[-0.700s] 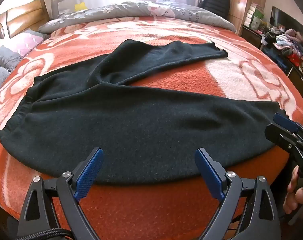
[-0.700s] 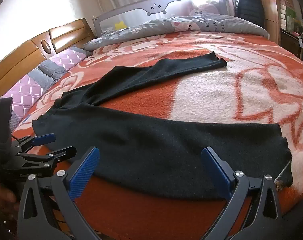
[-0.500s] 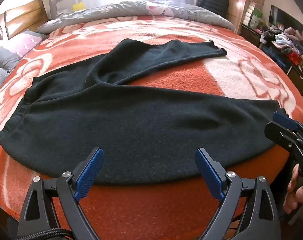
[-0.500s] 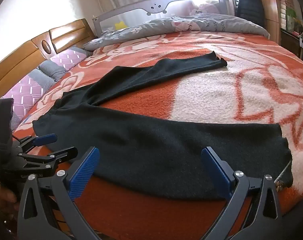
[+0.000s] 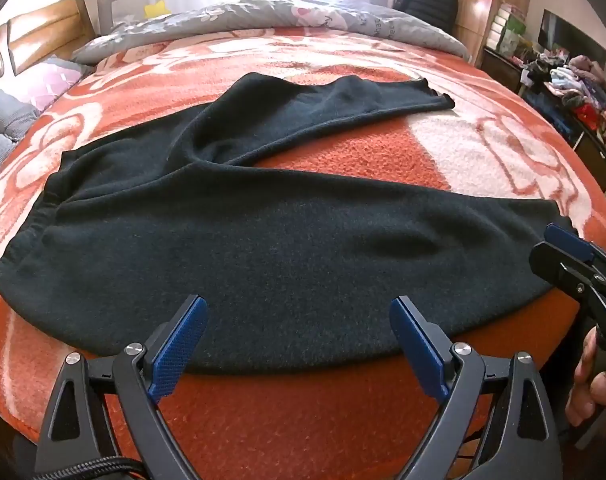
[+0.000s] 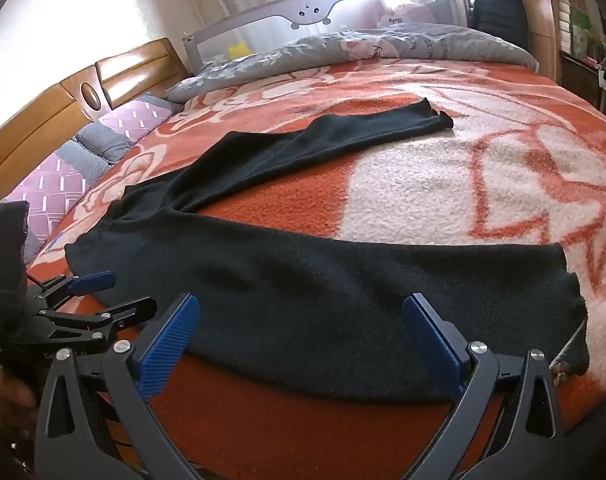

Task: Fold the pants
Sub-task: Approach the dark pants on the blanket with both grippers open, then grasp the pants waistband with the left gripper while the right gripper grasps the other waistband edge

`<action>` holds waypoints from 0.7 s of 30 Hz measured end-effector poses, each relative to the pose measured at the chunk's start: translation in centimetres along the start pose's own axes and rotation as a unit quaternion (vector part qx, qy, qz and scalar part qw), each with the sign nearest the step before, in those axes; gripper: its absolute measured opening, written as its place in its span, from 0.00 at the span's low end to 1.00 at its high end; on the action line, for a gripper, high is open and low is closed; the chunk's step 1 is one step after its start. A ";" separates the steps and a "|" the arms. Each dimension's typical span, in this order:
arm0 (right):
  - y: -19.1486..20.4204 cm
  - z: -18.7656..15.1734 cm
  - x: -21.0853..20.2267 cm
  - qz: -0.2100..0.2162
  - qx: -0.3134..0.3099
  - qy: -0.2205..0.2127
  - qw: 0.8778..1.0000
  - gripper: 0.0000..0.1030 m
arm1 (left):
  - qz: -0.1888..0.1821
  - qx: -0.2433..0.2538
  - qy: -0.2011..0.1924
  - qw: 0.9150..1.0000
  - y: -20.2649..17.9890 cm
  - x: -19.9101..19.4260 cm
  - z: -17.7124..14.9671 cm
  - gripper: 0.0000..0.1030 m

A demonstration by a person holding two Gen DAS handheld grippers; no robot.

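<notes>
Black pants [image 5: 263, 240] lie spread flat on the orange blanket, waistband at the left, legs splayed to the right; they also show in the right wrist view [image 6: 323, 292]. The near leg runs along the bed's front edge; the far leg [image 5: 335, 108] angles to the back right. My left gripper [image 5: 299, 344] is open and empty, just in front of the near leg's front edge. My right gripper [image 6: 303, 340] is open and empty, in front of the near leg toward its cuff [image 6: 571, 300]. Each gripper shows in the other's view: the right one [image 5: 571, 260], the left one [image 6: 95, 296].
An orange and white flowered blanket [image 5: 483, 152] covers the bed. A grey quilt [image 5: 303, 16] lies at the far side before a grey bed rail. Pillows [image 6: 83, 160] and a wooden headboard are at the left. A cluttered cabinet [image 5: 575, 88] stands at the right.
Both grippers have edged slightly forward toward the near leg. The pants have not moved.
</notes>
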State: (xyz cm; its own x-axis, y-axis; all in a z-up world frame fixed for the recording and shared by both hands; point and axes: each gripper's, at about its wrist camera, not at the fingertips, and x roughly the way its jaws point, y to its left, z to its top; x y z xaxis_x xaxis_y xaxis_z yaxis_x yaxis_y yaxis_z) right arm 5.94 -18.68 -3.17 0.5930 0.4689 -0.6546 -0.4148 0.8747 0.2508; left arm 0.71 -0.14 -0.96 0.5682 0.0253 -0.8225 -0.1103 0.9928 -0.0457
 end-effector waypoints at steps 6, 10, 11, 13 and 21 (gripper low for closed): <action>-0.1 0.2 0.3 0.002 0.003 0.000 1.000 0.99 | -0.005 -0.003 0.003 1.000 0.1 0.3 0.2 0.91; -0.9 0.8 0.6 0.011 0.015 0.003 1.000 0.99 | -0.009 -0.005 0.004 1.000 0.3 0.3 0.7 0.91; -1.0 0.9 0.7 0.012 0.016 0.003 1.000 0.99 | -0.010 -0.006 0.005 1.000 0.3 0.4 0.8 0.91; -1.2 1.2 0.8 0.013 0.015 0.008 1.000 0.99 | -0.012 -0.004 0.007 1.000 0.3 0.5 1.2 0.91; -2.8 5.7 2.3 0.016 -0.006 0.005 1.000 0.99 | -0.021 -0.002 0.015 1.000 1.2 1.9 5.3 0.91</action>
State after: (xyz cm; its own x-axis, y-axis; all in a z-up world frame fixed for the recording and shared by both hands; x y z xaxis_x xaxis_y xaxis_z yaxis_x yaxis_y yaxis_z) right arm 12.44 -19.34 -1.32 0.5726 0.4960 -0.6528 -0.4426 0.8572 0.2632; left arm 5.94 1.71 0.39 0.5483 -0.0192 -0.8360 -0.0897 0.9926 -0.0817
